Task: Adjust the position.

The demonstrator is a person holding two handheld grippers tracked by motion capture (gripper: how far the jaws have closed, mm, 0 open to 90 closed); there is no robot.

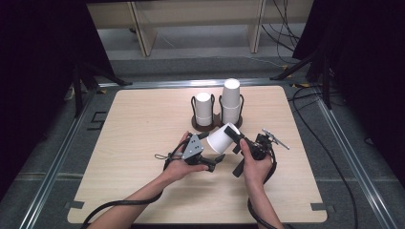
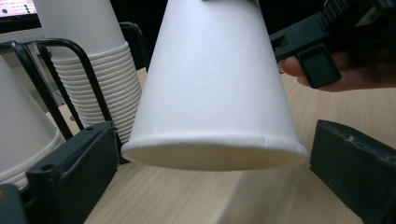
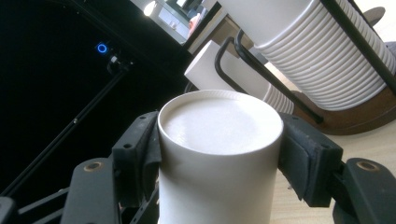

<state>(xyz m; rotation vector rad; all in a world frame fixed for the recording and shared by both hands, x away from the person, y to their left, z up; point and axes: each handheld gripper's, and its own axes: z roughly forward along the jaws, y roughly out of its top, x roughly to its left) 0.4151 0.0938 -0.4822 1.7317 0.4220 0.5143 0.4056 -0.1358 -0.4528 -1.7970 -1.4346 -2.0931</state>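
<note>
White paper cup (image 1: 223, 138) sits mid-frame in the high view, tilted, rim toward lower left, off the table. My right gripper (image 1: 239, 141) is clamped on its closed end; the right gripper view shows pads on both sides. Left gripper (image 1: 213, 163) jaws stand wide apart, flanking the rim without touching. To do this well, I keep the right clamp light to avoid crushing and keep the left clear of the black wire holder with stacked white cups (image 1: 217, 109) above.

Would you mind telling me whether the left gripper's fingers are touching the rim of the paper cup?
Apart. In the left gripper view, the fingers stand either side of the paper cup, with a gap showing between each and its rim.
</note>
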